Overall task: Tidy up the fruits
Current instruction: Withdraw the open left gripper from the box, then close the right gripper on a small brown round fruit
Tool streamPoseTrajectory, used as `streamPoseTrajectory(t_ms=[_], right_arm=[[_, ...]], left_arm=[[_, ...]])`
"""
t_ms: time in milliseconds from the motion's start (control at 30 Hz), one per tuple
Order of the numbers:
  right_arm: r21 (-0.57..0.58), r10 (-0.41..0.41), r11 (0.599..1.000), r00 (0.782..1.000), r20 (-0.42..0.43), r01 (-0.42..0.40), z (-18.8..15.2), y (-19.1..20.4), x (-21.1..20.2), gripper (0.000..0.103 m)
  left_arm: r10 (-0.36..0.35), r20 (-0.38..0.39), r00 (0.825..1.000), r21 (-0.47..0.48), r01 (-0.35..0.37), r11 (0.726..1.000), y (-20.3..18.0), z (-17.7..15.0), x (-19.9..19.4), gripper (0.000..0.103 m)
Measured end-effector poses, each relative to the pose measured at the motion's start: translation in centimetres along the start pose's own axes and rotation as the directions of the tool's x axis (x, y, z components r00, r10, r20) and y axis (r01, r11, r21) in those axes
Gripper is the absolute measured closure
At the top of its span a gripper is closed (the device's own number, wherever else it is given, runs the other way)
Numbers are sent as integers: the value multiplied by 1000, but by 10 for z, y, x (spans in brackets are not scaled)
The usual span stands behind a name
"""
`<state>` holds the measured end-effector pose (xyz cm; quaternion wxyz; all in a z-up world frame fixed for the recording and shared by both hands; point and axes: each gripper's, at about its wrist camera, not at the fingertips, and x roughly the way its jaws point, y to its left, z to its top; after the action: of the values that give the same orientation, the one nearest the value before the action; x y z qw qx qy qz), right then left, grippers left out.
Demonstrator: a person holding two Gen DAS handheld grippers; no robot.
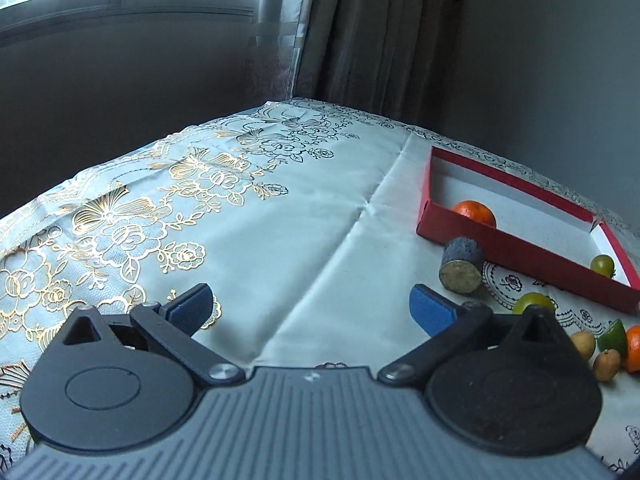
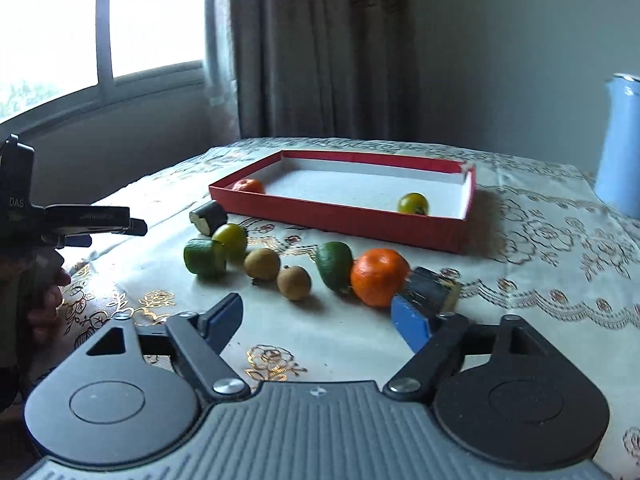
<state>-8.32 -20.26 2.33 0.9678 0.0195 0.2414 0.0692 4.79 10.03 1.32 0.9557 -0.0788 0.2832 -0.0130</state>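
A red tray stands on the table and holds an orange at its left end and a yellow-green tomato at its right. In front of it lie a dark cut cylinder, a yellow-green fruit, a green cut piece, two small brown fruits, a green fruit, an orange and another dark piece. My right gripper is open and empty just before this row. My left gripper is open and empty over bare cloth, left of the tray.
A light blue jug stands at the table's right edge. The left gripper's body shows at the far left of the right wrist view. A wall, curtain and window lie behind the table.
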Motion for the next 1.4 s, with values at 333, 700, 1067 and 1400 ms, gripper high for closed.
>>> streamPoseTrajectory(t_ms=[333,700,1067,1400], right_arm=[[-148,54,987,995,-85,-67,21,23,38,49],[-188,27,981,992,-124,-50,24,25,61,68],[-310,-43,951,994,-99,10,18,38,64,71],[-447,-142,888,989,-50,105,5,55,63,79]], left_arm=[[-27,12,1000,-12,27,1000,1,-1,-2,0],[-24,22,999,-8,24,1000,1,-1,-3,0],[-14,24,1000,-10,14,1000,1,-1,-4,0],[-12,26,1000,-14,12,1000,1,-1,-4,0]])
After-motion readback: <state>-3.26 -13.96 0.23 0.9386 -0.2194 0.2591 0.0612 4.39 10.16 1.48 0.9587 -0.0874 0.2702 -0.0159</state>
